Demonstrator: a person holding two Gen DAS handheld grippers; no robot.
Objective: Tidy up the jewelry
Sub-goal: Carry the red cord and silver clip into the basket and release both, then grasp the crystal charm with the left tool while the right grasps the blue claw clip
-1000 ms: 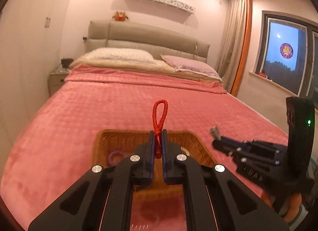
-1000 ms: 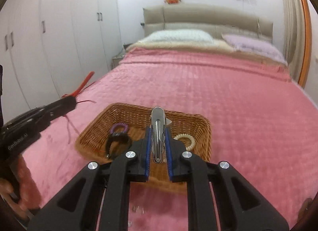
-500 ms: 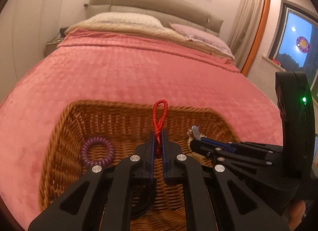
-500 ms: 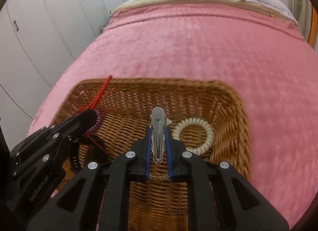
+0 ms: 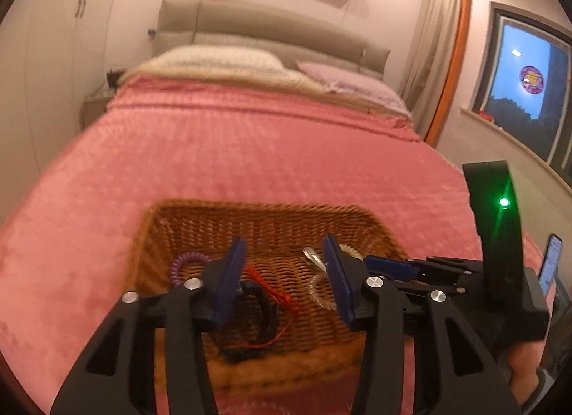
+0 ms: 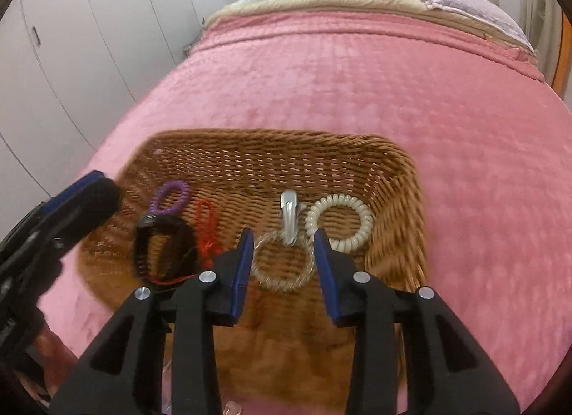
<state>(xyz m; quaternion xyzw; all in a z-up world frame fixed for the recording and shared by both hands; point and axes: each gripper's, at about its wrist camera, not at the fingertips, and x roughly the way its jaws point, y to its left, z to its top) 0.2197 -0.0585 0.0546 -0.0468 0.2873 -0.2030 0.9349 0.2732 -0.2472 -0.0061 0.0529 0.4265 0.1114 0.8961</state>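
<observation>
A wicker basket (image 6: 393,164) sits on the pink bed; it also shows in the left wrist view (image 5: 200,211). In it lie a red cord bracelet (image 6: 206,225), a silver hair clip (image 6: 289,216), a white coil band (image 6: 339,219), a clear coil band (image 6: 282,265), a purple coil band (image 6: 170,197) and a black band (image 6: 161,247). My left gripper (image 5: 284,254) is open and empty above the red cord (image 5: 271,293). My right gripper (image 6: 284,243) is open and empty just over the clip.
The pink bedspread (image 6: 357,75) stretches away to pillows (image 5: 221,57) and a headboard. White wardrobes (image 6: 71,39) stand on the left. A window (image 5: 529,93) is on the right. A phone (image 5: 550,265) shows at the right edge.
Both grippers have opened. The red cord has dropped from the left gripper into the basket, and the silver clip from the right one. Both grippers have pulled back a little.
</observation>
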